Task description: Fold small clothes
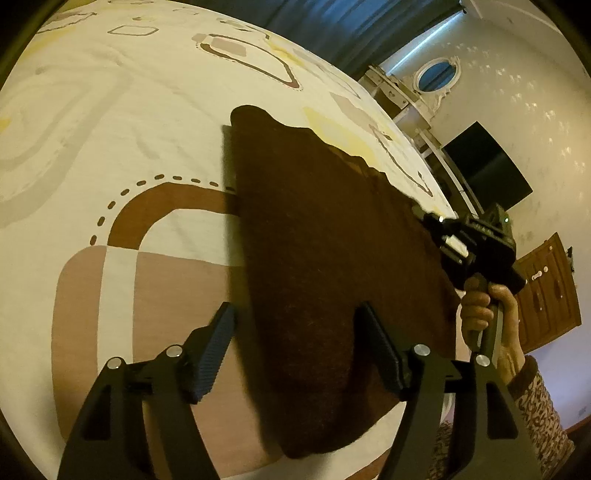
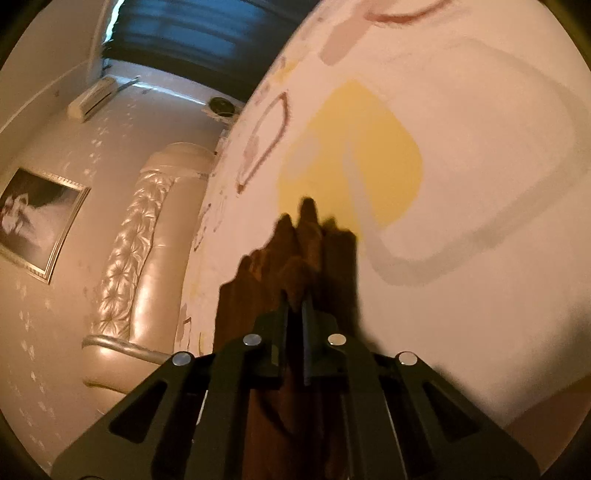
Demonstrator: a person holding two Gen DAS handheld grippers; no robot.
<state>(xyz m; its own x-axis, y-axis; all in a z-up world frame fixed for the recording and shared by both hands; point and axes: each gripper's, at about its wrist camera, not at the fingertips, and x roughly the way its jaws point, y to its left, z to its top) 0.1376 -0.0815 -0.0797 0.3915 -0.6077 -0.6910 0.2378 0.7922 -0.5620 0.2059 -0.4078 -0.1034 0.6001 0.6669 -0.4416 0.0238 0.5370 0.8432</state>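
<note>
While the brown cloth (image 1: 332,258) lies on the patterned bedsheet (image 1: 110,110), bare sheet spreads wide to its left; the left gripper (image 1: 295,354) stands open astride its near edge, perhaps not touching; the right gripper (image 2: 295,306) is pinched tight on its bunched far edge; its near end is cut off.

**Warm, dim room light; right view smeared by motion**

Both fisheye views carry a yellow-orange cast and bend hard toward black corners. Cold daylight leaks along the dark blue curtain (image 1: 354,33). In the left view, the dark brown woolly cloth (image 1: 325,258) is sharp and drops a narrow shadow beside its left edge on the cream patterned bedsheet (image 1: 110,129). In the right view, sheet and cloth edges are blurred.
</note>
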